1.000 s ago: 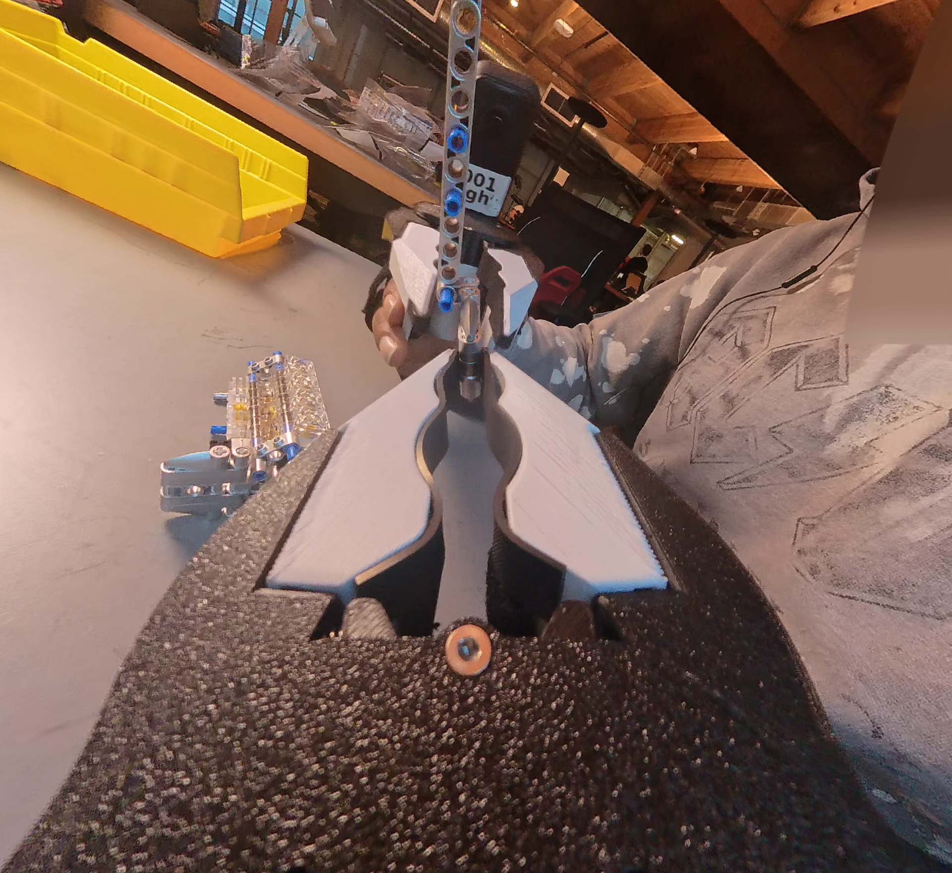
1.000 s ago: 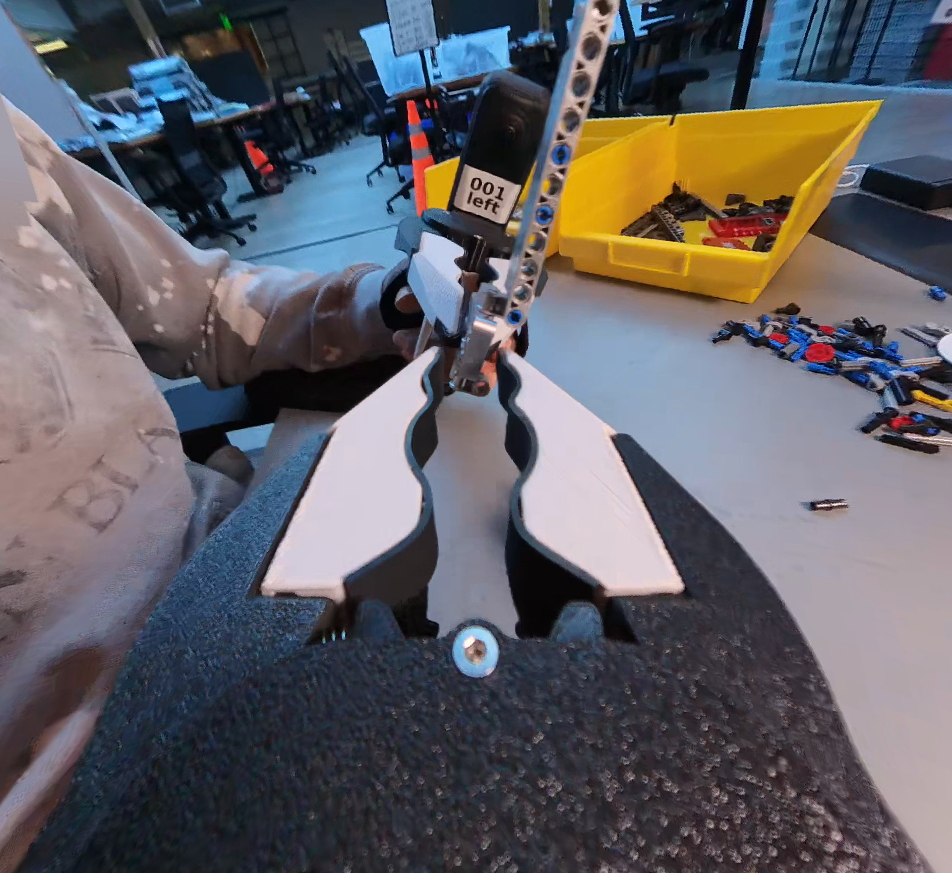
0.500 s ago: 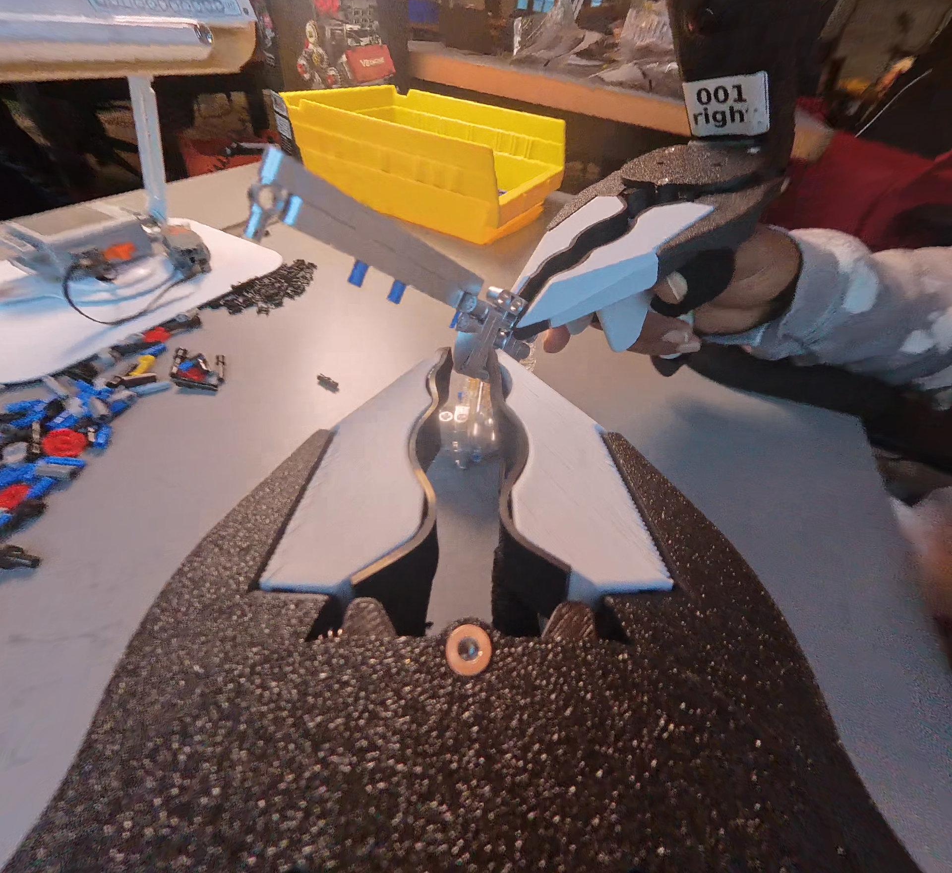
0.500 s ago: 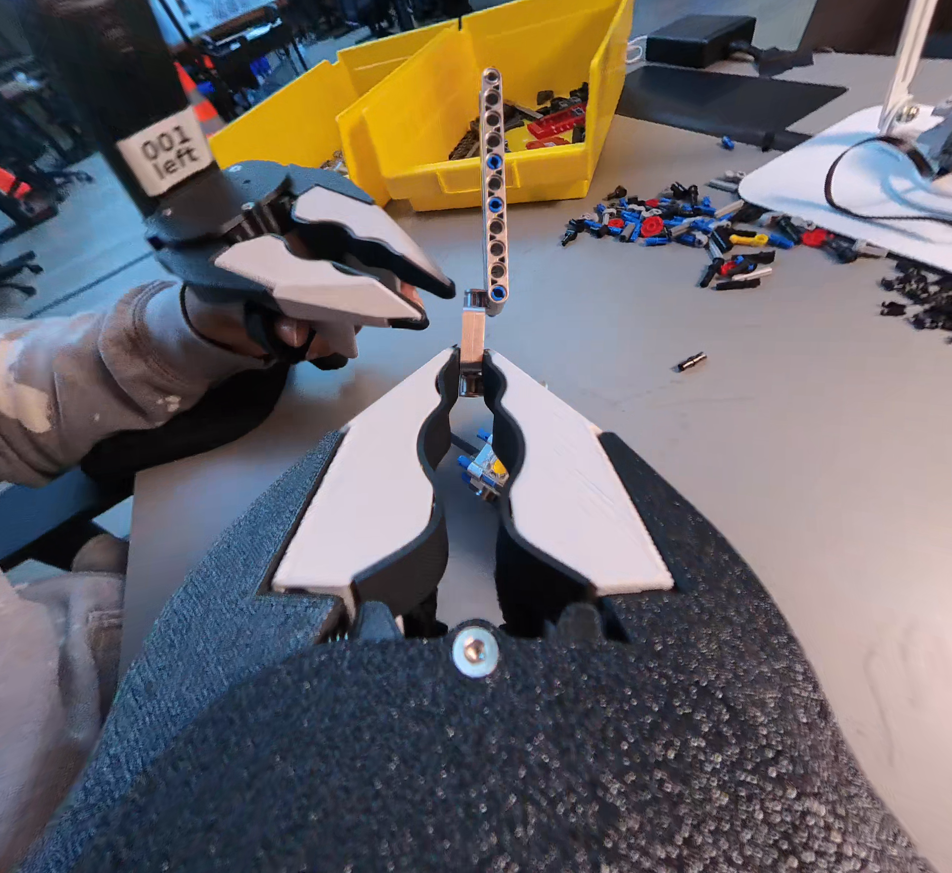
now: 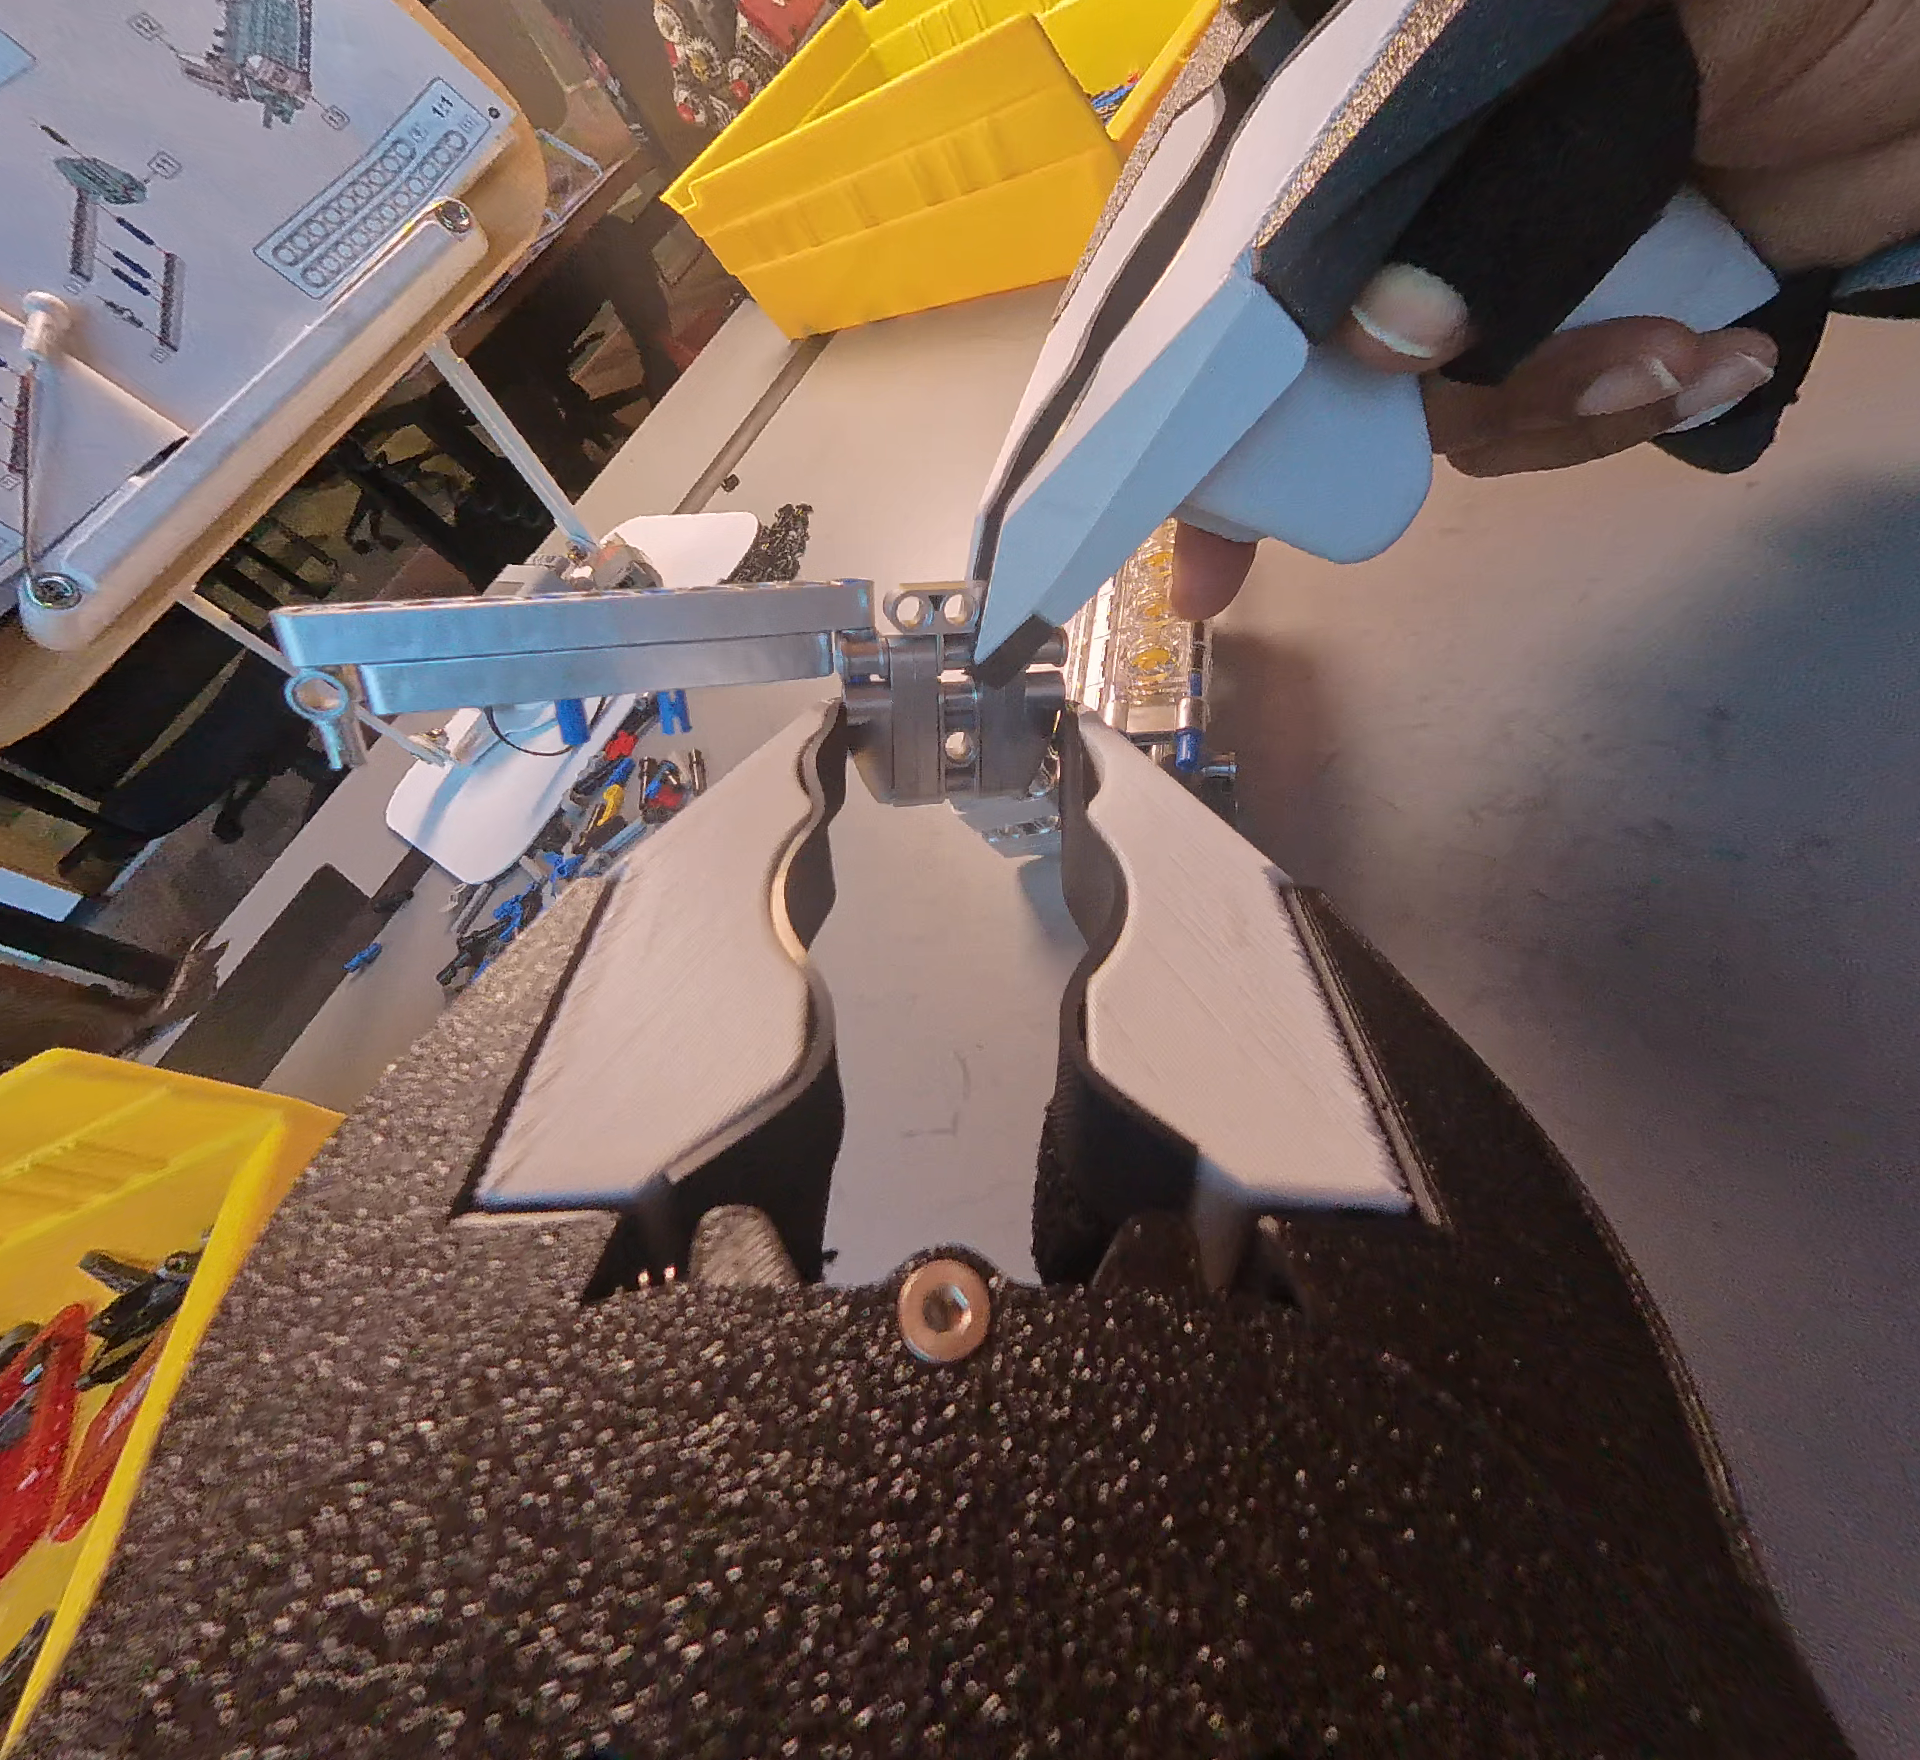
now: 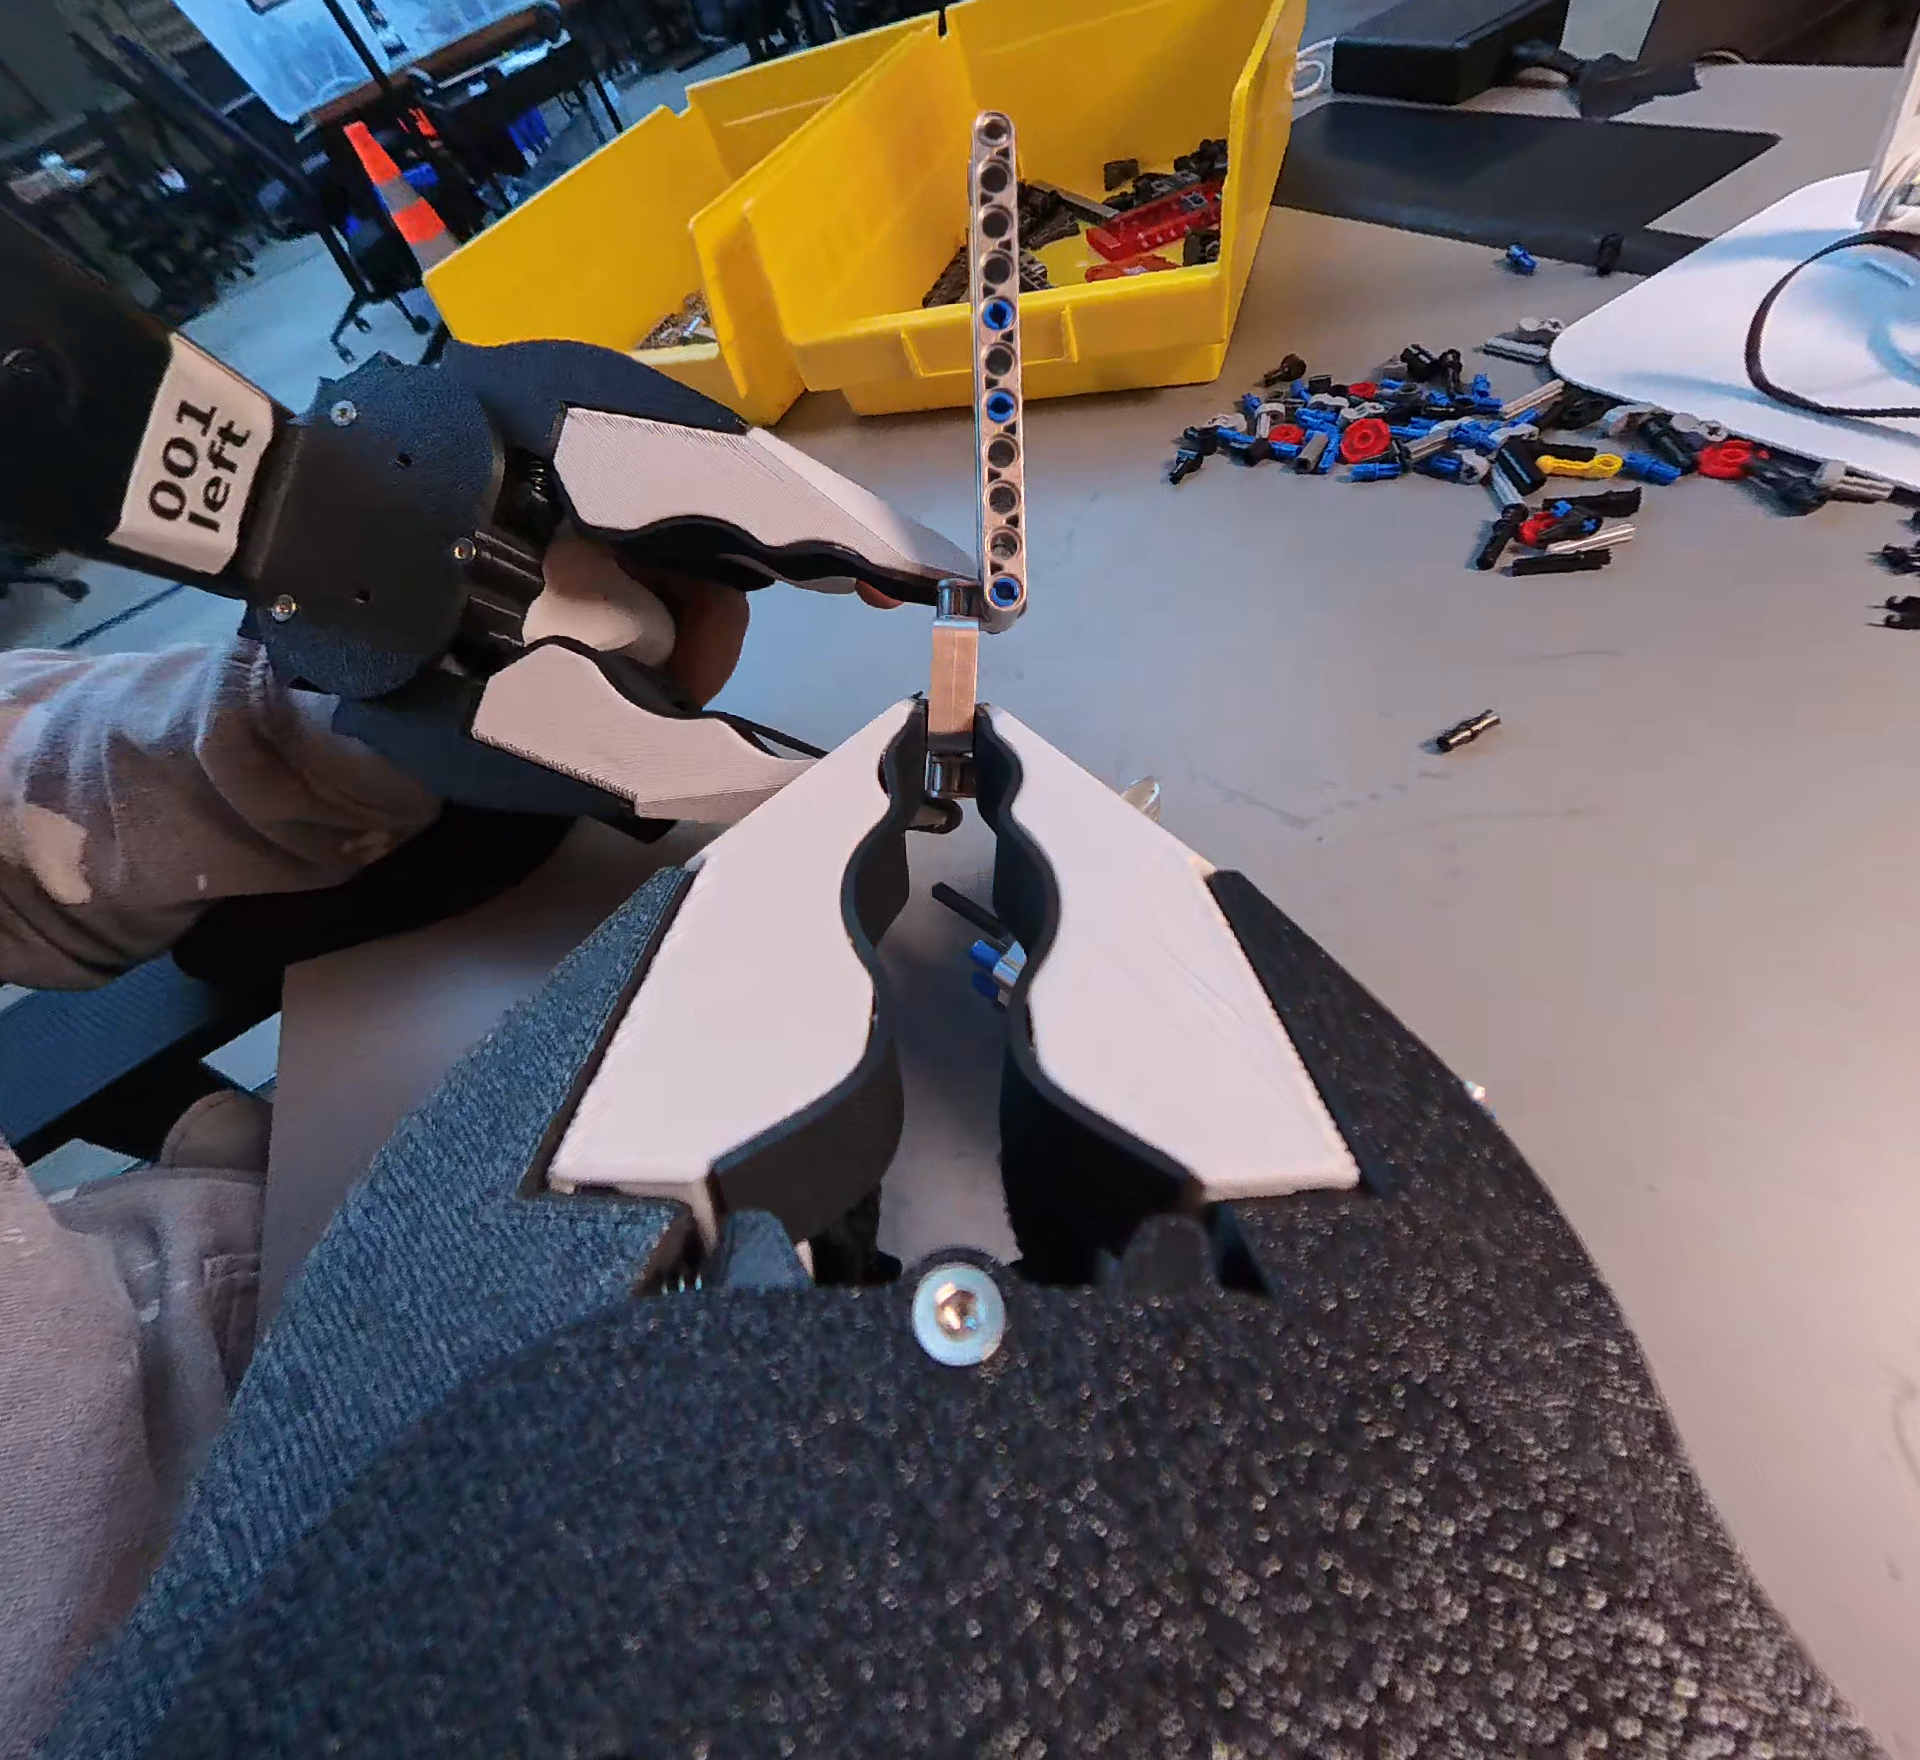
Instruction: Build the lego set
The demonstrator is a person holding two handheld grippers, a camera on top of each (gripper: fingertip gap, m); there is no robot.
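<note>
A long grey beam [image 5: 561,640] with holes and blue pins ends in a dark grey connector block [image 5: 935,734]. My right gripper [image 6: 948,723] is shut on the grey piece [image 6: 954,671] at the foot of the beam [image 6: 997,360] and holds it upright above the table. It enters the left wrist view [image 5: 987,640] from the upper right. My left gripper [image 5: 951,734] is open, its jaws straddling the connector block. In the right wrist view the left gripper [image 6: 883,671] reaches in from the left, its upper fingertip [image 6: 935,572] against the beam's foot. A clear engine block [image 5: 1143,609] lies just behind.
Yellow bins [image 6: 997,297] with dark and red parts stand at the far side of the grey table. A pile of small blue, red and black parts [image 6: 1455,453] lies to the right, beside a white stand base [image 6: 1766,339]. A lone black pin [image 6: 1465,731] lies nearer. An instruction sheet [image 5: 208,100] sits on a stand. My two grippers' fingertips are within a few centimetres of each other. About 12 cm separates my left fingertips from the lone black pin [image 6: 1465,731].
My left gripper has opened wider and closed in around the connector block. My right gripper still holds the beam assembly and has come nearer to the left one.
</note>
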